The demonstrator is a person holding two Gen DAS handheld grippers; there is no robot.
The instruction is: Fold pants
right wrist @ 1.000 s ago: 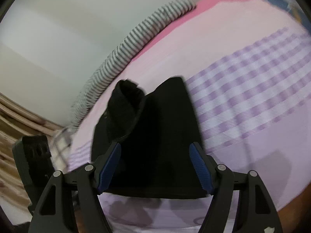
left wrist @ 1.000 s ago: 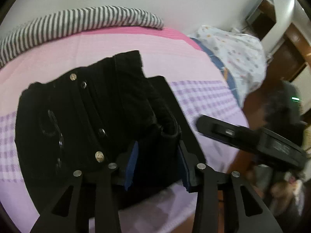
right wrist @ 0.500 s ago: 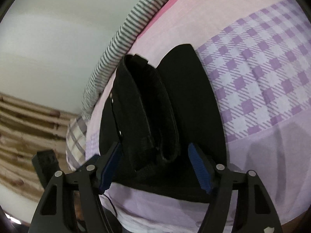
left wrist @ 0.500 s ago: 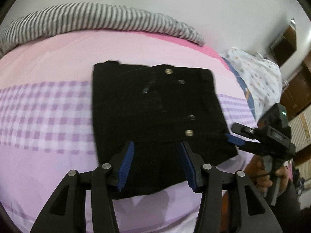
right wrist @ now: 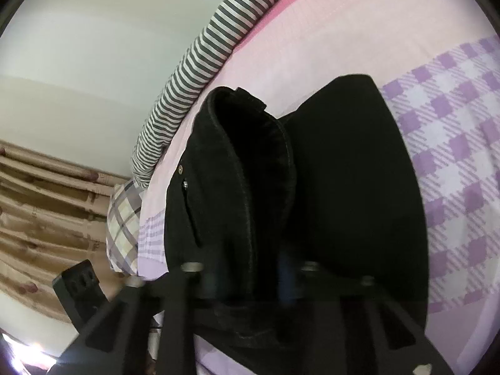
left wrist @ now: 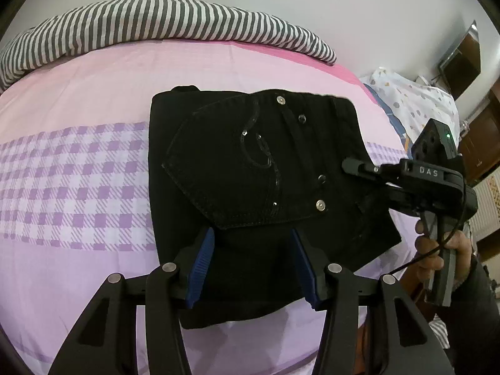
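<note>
Black pants (left wrist: 250, 162) lie folded into a compact square on the pink and purple bed sheet (left wrist: 78, 172), back pocket and rivets facing up. My left gripper (left wrist: 253, 265) hovers over the near edge of the pants, its blue pads apart and not pressing the cloth. My right gripper (left wrist: 353, 167) comes in from the right, held by a hand (left wrist: 437, 250). In the right wrist view its jaws (right wrist: 250, 276) are closing, blurred, with the thick rolled waistband edge of the pants (right wrist: 250, 162) between them.
A grey and white striped blanket (left wrist: 156, 22) runs along the far side of the bed against the wall. A spotted white cloth (left wrist: 415, 103) lies at the far right. A checked pillow (right wrist: 123, 222) sits at the bed's end, with curtains behind it.
The left gripper let go of the lifted fold, pulled back and widened; the pants now lie flat. The right gripper dropped closer and its wide jaws closed in on the waistband edge.
</note>
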